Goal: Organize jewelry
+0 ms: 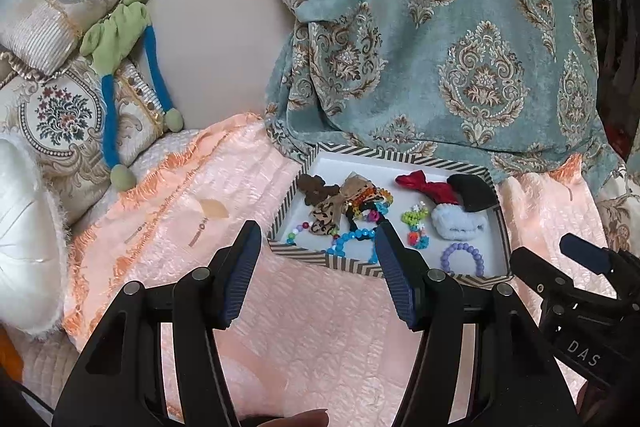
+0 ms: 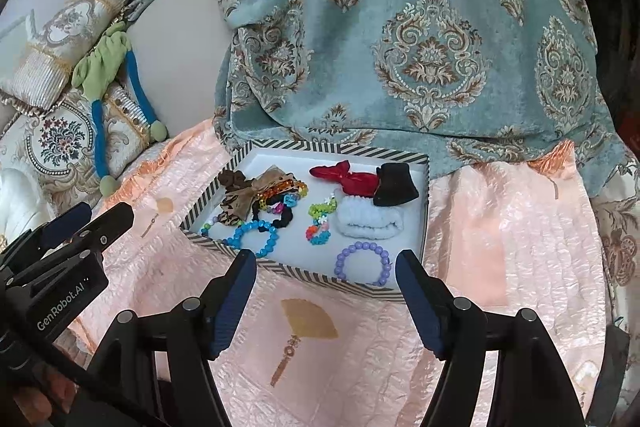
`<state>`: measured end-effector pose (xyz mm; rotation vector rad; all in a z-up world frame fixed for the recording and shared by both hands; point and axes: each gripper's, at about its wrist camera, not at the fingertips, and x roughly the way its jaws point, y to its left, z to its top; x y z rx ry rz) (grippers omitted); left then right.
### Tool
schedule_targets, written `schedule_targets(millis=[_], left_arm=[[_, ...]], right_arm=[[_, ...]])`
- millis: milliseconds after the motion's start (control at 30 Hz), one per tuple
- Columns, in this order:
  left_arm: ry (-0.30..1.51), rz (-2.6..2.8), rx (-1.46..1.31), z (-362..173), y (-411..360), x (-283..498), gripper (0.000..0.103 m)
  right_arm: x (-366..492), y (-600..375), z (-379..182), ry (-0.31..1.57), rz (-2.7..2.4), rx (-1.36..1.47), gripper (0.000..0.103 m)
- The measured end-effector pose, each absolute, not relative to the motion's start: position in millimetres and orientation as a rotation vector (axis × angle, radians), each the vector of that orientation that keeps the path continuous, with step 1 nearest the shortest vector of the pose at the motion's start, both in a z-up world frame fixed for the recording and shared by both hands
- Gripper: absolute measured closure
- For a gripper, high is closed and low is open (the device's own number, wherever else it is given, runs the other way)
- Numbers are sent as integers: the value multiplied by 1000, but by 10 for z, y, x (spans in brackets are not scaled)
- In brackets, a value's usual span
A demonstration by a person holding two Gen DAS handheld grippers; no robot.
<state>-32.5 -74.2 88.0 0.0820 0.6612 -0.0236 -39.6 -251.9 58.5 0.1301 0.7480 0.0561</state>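
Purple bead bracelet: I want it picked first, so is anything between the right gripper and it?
Only the box's striped near wall stands between the right gripper and the purple bead bracelet. The jaws are open and empty, and nothing lies on the bracelet; reaching over the wall looks feasible.

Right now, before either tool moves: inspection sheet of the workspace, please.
Surface: peach quilted bedspread, fan motif printed on it.
Job's things: striped-rim tray holding purple bead bracelet, blue bead bracelet, white scrunchie, red bow, black fabric piece, leopard bow, more mixed beadwork.
Clutter: green-and-blue plush toy on embroidered cushions.
Grippers: left tool open, empty; right tool open, empty; both short of the tray.
Cables: nothing seen.
Surroundings: teal damask fabric draped behind the tray.
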Motion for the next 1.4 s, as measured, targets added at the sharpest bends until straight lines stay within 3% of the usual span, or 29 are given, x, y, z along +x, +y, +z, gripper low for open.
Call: schedule_targets(millis=[1400], left_arm=[[623, -8, 92, 990, -739, -287, 44]], right_arm=[[-377, -2503, 639, 730, 89, 147, 30]])
